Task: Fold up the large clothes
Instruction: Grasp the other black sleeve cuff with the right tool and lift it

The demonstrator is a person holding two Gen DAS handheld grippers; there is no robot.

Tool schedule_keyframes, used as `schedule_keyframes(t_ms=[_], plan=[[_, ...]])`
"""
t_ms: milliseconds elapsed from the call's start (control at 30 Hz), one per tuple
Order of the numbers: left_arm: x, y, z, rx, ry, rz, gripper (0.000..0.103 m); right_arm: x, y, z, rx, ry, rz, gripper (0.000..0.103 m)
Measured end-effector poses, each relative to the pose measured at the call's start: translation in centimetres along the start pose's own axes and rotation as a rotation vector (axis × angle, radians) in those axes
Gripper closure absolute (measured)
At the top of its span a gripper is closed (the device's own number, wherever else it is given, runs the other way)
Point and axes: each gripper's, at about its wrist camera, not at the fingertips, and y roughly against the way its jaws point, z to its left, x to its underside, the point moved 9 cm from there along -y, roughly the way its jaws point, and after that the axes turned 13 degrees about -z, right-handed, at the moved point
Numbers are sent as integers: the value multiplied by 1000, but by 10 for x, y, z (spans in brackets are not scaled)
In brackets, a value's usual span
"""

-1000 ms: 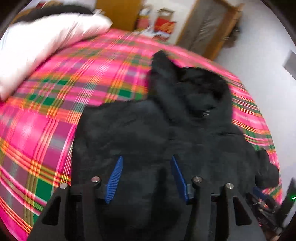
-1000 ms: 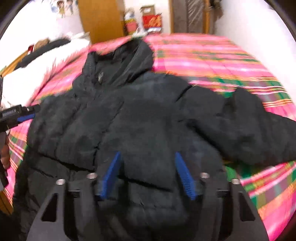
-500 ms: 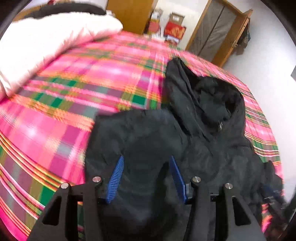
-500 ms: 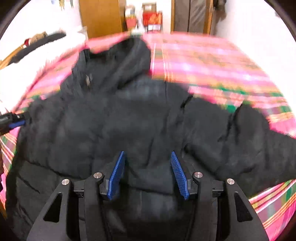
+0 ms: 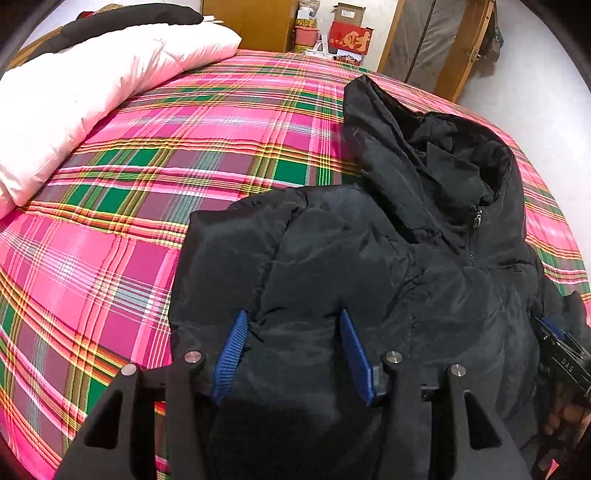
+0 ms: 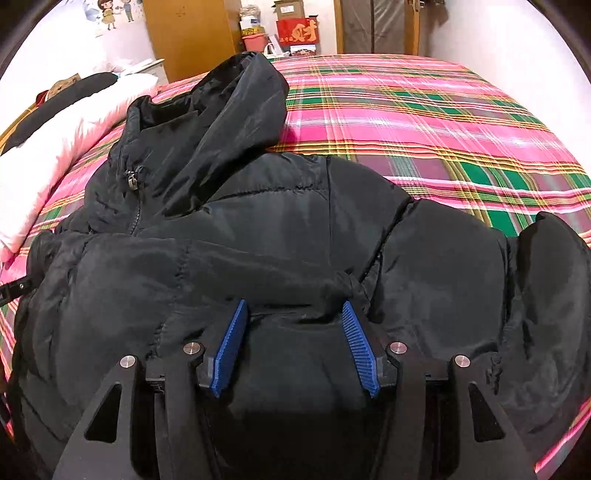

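The left gripper point(image 5: 291, 332) is hovering with jaws spread wide, black jacket point(image 5: 369, 266) lying between and ahead of them. The right gripper point(image 6: 293, 325) is likewise gaping over the jacket on the plaid bedspread point(image 6: 424, 122).

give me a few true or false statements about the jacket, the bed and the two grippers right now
1. The black hooded puffer jacket lies on a pink and green plaid bedspread. True.
2. The jacket's front zip is fully open. False: it is closed up to the collar.
3. The left gripper has its blue pads spread apart above the jacket. True.
4. The right gripper is clamped shut on the hood. False: it is open, over the jacket's lower body, far from the hood.
5. A white pillow lies on the bed beside the jacket. True.
6. The red box with a gold character sits on the bed. False: it stands beyond the bed, against the wall.
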Motion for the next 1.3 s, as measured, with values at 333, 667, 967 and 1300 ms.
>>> schedule_keyframes(t_ms=[333, 667, 967, 1300], plan=[[-23, 57, -30, 16, -68, -135, 49, -9, 63, -2, 18, -3, -26, 48], [-12, 113, -84, 140, -82, -191, 49, 6, 145, -34, 66, -66, -101, 48], [2, 125, -133, 209, -181, -192, 49, 33, 177, -105, 145, -215, -89, 48], [16, 99, -137, 191, -218, -139, 49, 57, 170, -183, 182, -500, -76, 33]])
